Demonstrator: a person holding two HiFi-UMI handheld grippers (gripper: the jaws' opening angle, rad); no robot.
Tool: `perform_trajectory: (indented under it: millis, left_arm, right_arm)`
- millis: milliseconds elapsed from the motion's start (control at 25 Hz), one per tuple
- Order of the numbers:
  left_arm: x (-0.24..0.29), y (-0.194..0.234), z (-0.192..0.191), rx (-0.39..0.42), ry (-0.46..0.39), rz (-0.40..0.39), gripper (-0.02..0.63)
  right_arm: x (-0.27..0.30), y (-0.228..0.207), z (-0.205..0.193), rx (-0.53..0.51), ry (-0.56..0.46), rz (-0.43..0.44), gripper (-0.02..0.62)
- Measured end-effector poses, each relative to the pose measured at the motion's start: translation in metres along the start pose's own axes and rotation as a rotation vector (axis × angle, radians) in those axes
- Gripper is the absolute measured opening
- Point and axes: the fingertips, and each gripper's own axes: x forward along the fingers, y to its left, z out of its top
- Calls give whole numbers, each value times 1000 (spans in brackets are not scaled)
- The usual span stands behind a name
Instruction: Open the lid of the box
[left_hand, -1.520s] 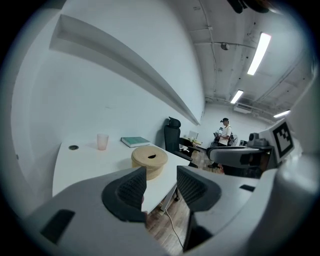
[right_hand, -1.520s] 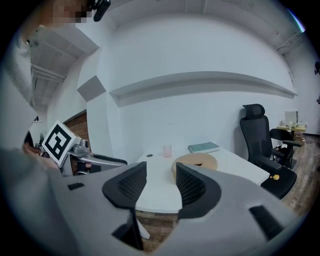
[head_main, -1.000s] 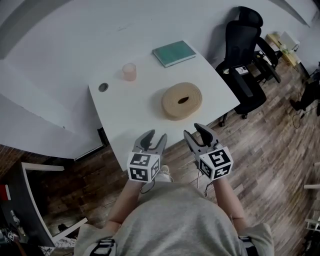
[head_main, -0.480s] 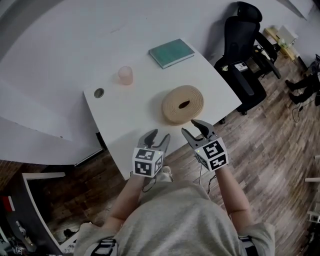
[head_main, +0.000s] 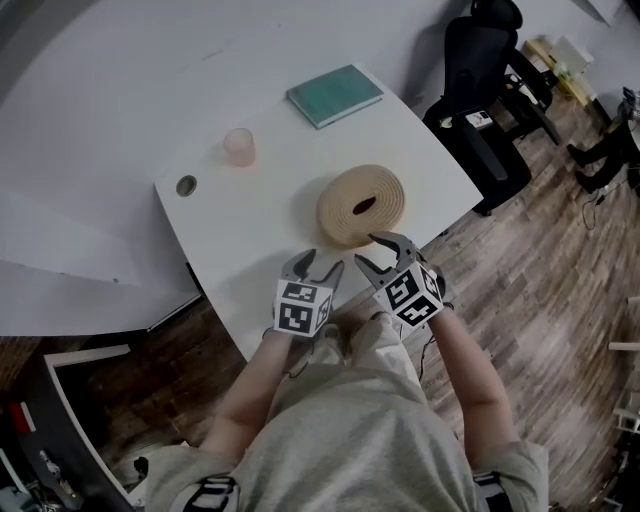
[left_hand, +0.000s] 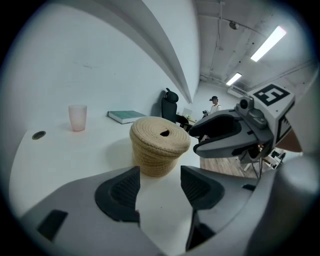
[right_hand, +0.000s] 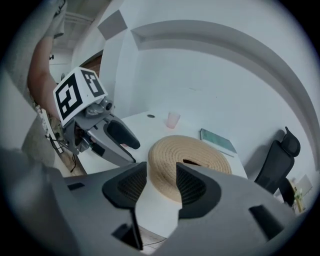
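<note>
Head view: round woven box (head_main: 340, 226) standing on the white worktop (head_main: 250, 225) near its front edge, lid (head_main: 365, 193) on, dark opening in the lid's middle. Behind it a pink cup (head_main: 239, 146) and a green book (head_main: 335, 95), well apart from each other; to the right an office chair (head_main: 480, 90) on the wooden floor (head_main: 560, 280). Left gripper (head_main: 318, 263) over the worktop's front edge, short of the box; right gripper (head_main: 385, 254) just at the box's near side (contact not clear from here). Left gripper view: jaws apart, having just been opening wider, nothing between them but bare worktop; box (left_hand: 159, 145) straight ahead beyond the tips, right gripper (left_hand: 195, 141) beside it with jaws parted, cup (left_hand: 77, 117) and book (left_hand: 126, 116) farther back. Right gripper view: jaws standing open and holding nothing, the box's (right_hand: 200, 160) coiled lid showing through the gap just beyond them; left gripper (right_hand: 135, 153) off to the left above the worktop, cup (right_hand: 173, 120) and book (right_hand: 218, 142) behind.
</note>
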Motion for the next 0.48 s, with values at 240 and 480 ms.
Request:
perform_trajectory:
  millis: [240, 480]
  left_arm:
    - [27, 3, -6, 28, 36, 10, 263]
    - [53, 13, -12, 47, 68, 47, 281]
  right_arm:
    - [17, 0, -13, -172, 67, 33, 186]
    - [33, -2, -21, -340, 116, 85, 185]
